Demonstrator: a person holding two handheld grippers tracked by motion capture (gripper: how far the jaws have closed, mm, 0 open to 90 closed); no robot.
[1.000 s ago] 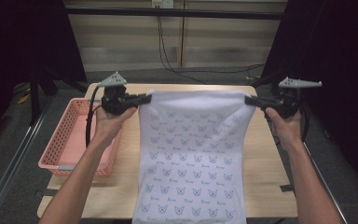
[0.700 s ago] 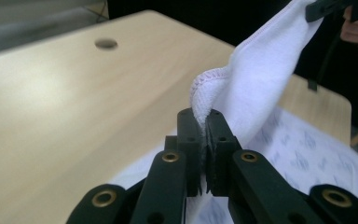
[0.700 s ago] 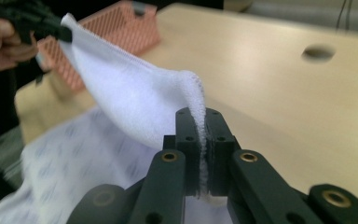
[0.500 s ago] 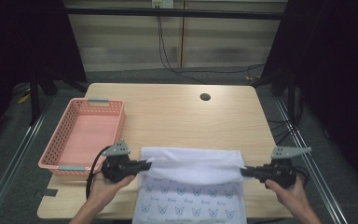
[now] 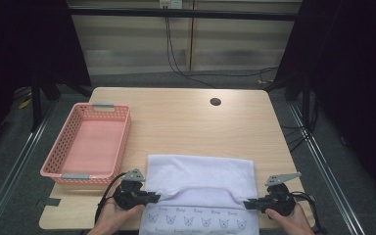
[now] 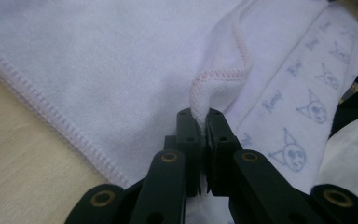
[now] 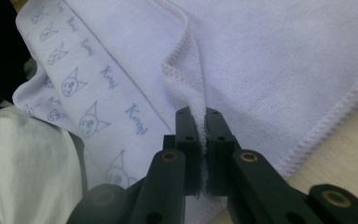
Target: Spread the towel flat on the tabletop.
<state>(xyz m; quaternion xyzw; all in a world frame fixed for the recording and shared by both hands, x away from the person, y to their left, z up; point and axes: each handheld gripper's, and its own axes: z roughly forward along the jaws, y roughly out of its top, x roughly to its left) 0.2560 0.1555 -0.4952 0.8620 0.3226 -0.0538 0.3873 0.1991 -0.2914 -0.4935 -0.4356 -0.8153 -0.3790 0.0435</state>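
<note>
High view: mid-fold, left claw (image 5: 152, 198) and right claw (image 5: 248, 204) each clamped shut on a towel (image 5: 200, 175) corner at the table (image 5: 186, 122) near edge; next, release both corners.

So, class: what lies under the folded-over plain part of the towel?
Under the towel fold lies its own printed layer, showing cat faces near the front edge, on the table. Whatever is further beneath the fold is covered.
</note>
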